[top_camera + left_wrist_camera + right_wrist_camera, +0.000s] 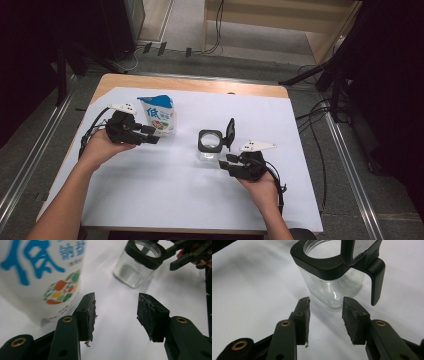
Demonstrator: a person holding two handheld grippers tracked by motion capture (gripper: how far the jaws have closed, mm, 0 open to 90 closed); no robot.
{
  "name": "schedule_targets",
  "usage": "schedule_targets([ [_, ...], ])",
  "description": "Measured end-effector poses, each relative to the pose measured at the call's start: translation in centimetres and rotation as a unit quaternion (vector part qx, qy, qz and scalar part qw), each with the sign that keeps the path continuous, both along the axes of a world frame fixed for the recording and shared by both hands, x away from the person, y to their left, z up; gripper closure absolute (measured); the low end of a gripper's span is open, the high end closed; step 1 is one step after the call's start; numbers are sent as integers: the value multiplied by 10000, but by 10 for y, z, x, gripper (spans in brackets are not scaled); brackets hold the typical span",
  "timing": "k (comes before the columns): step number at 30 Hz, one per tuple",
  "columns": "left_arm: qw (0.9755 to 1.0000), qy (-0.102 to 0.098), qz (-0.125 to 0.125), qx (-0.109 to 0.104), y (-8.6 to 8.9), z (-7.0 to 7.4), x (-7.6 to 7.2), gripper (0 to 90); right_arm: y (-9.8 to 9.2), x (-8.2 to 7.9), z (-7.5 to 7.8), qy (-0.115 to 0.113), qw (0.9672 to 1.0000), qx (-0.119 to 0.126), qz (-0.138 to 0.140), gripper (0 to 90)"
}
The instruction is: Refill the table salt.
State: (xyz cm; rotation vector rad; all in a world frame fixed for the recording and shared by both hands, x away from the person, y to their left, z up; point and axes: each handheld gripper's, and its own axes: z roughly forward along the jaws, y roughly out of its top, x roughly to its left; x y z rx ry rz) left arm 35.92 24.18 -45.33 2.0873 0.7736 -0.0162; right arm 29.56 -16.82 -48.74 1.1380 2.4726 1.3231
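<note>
From the high view, our left gripper reaches, jaws spread, for the bag left of the jar; the left gripper view shows nothing pinched; in the right gripper view, our right gripper waits spread before the jar; next we should grip the bag for pouring

Black two-jaw grippers w/ brass rivets, frayed pads, grey top plates.
</note>
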Motion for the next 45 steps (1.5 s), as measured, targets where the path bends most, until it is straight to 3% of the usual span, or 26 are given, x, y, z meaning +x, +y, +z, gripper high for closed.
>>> schedule_targets([
  [5,9998,-96,178,-57,16,0,6,521,1,1,0,-8,10000,22,4,596],
  [8,9994,-41,307,-167,23,-1,12,528,0,1,0,-1,10000,18,18,596],
  [11,9995,-92,302,17,26,5,18,527,0,1,1,-5,10000,59,5,596],
  [16,9995,25,311,-21,35,14,31,518,-1,1,1,3,10000,58,4,597],
  [18,9993,-58,338,174,37,18,35,514,-1,2,1,-6,10000,69,2,598],
  [19,9992,-112,368,102,38,19,36,514,-1,2,1,-6,10000,68,0,598],
  [22,9992,-119,334,175,42,23,43,510,-1,2,1,19,10000,58,9,598],
  [24,9992,-214,331,-1,44,25,47,511,-1,2,1,12,10000,71,10,599],
  [25,9995,-133,293,-38,45,27,49,510,-1,3,1,16,10000,72,8,599],
  [27,9995,-151,256,49,44,30,53,506,-1,3,1,12,10000,73,12,600],
  [29,9996,-192,197,-31,43,33,56,507,-1,3,1,18,10000,79,15,600],
  [35,9997,-225,69,67,31,38,67,522,-1,4,0,40,10000,73,29,601],
  [38,9997,-216,-55,130,25,40,70,560,-1,4,0,39,10000,58,31,601],
  [41,9992,-357,-89,184,21,45,70,593,-1,4,0,43,10000,55,25,601],
  [45,9994,-234,-100,221,24,44,73,665,-2,3,0,38,10000,52,11,603],
])
